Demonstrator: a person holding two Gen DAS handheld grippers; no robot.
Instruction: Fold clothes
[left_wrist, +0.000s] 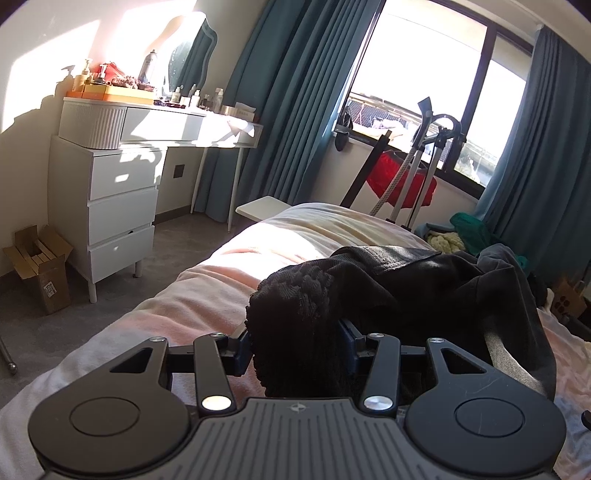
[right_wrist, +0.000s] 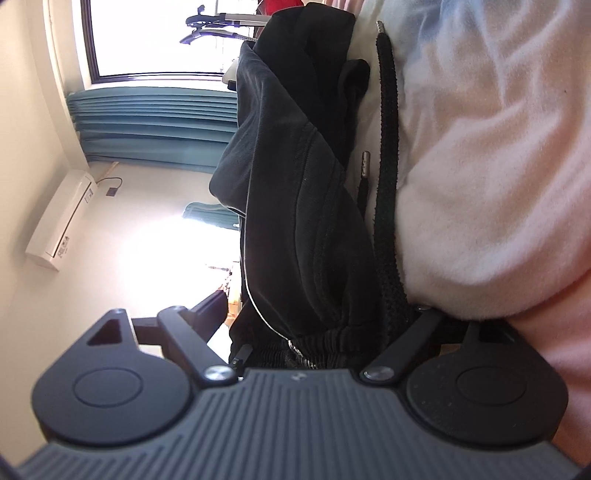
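Observation:
A black garment (left_wrist: 388, 280) lies bunched on the pink-and-white bedspread (left_wrist: 207, 291). My left gripper (left_wrist: 297, 343) is shut on a thick ribbed fold of it, which fills the gap between the blue pads (left_wrist: 349, 334). The right wrist view is rolled on its side. There my right gripper (right_wrist: 317, 354) is shut on the same black garment (right_wrist: 288, 206) at its gathered elastic hem, and the cloth hides the fingertips. Two black drawstrings (right_wrist: 386, 155) with metal tips trail over the bedspread (right_wrist: 491, 177).
A white dresser (left_wrist: 118, 206) and a vanity desk with bottles stand left of the bed. Teal curtains (left_wrist: 291, 107) frame a bright window. A garment steamer stand (left_wrist: 417, 177) and a red item are beyond the bed. A cardboard box (left_wrist: 40, 266) sits on the grey carpet.

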